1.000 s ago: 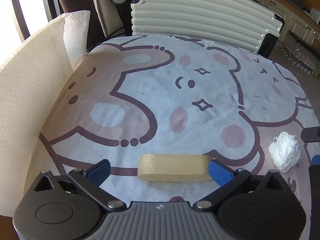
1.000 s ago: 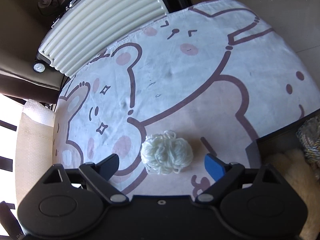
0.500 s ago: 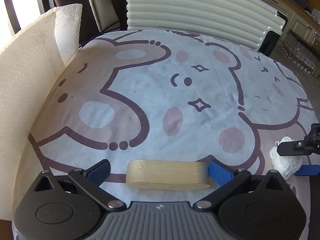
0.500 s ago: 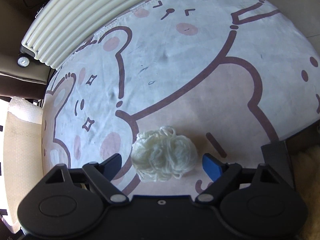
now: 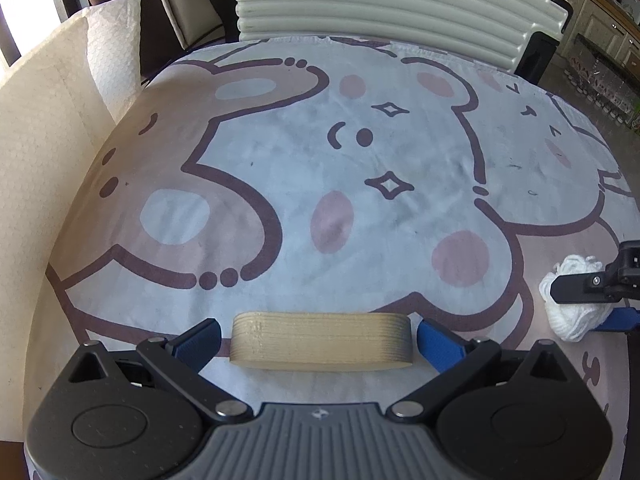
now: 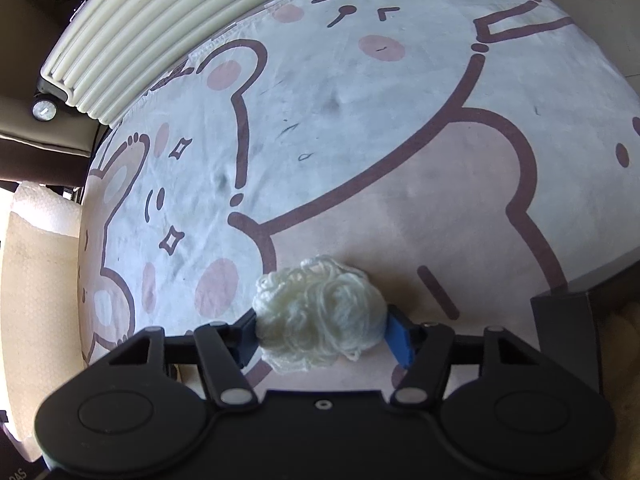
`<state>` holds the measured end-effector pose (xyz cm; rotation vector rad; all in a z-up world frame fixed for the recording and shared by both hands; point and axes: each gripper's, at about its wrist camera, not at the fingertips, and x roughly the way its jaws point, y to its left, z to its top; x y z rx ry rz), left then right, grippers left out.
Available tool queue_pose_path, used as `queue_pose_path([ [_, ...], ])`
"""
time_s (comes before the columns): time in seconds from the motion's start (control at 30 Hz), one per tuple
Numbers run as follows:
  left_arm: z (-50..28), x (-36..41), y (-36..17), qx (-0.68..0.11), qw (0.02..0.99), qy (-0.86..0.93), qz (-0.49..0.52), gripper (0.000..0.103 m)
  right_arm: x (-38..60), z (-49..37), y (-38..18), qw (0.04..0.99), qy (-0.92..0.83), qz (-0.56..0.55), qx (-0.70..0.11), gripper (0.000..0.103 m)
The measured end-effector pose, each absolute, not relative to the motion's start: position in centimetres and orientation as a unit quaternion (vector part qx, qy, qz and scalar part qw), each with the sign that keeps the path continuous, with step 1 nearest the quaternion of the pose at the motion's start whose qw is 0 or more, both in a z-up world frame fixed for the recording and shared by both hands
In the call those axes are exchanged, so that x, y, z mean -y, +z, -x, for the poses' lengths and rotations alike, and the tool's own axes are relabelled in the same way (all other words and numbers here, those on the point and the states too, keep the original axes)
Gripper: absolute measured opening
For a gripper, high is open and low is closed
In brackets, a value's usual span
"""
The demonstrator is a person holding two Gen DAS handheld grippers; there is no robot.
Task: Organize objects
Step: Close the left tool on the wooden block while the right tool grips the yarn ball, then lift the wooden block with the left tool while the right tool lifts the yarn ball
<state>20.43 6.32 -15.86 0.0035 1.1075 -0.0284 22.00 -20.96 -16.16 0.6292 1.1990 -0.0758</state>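
Observation:
A flat tan oval block (image 5: 322, 340) lies on the bear-print cloth (image 5: 320, 168). My left gripper (image 5: 318, 344) is open around it, with a blue pad on each side and small gaps to the block. A white ball of yarn (image 6: 320, 316) sits on the cloth, and my right gripper (image 6: 322, 338) is shut on it, its blue pads pressing both sides. The yarn (image 5: 572, 300) and the right gripper's fingers (image 5: 592, 284) also show at the right edge of the left wrist view.
A ribbed cream suitcase (image 5: 396, 8) stands behind the cloth. White bubble wrap (image 5: 44, 152) rises along the left side. A dark box (image 6: 568, 312) with fluffy contents sits at the right, close to the right gripper.
My right gripper has closed on the yarn ball. My left gripper has moved forward, so the tan block now sits between its open pads.

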Motion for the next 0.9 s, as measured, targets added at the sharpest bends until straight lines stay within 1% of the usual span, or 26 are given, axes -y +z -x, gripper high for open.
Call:
queue_pose_path([
  [0.1,-20.6,-6.2,-15.8,-0.533,0.846,-0.006,0.005,0.093,21.0,-22.0,-16.1,0.779,-0.034,-0.291,-0.554,0.063],
  [0.37,-20.4,-5.9,-15.0,-0.54,0.842,0.007,0.002,0.093,21.4,-21.4,-14.8,0.787,-0.024,-0.283,-0.547,0.062],
  [0.7,-19.3,-5.3,-11.2,-0.506,0.863,0.013,0.004,0.093,21.8,-20.0,-12.5,0.802,-0.018,-0.277,-0.529,0.062],
  [0.9,-18.0,-4.6,-8.4,-0.485,0.874,0.007,0.004,0.093,21.5,-18.6,-10.2,0.823,-0.005,-0.251,-0.509,0.062],
])
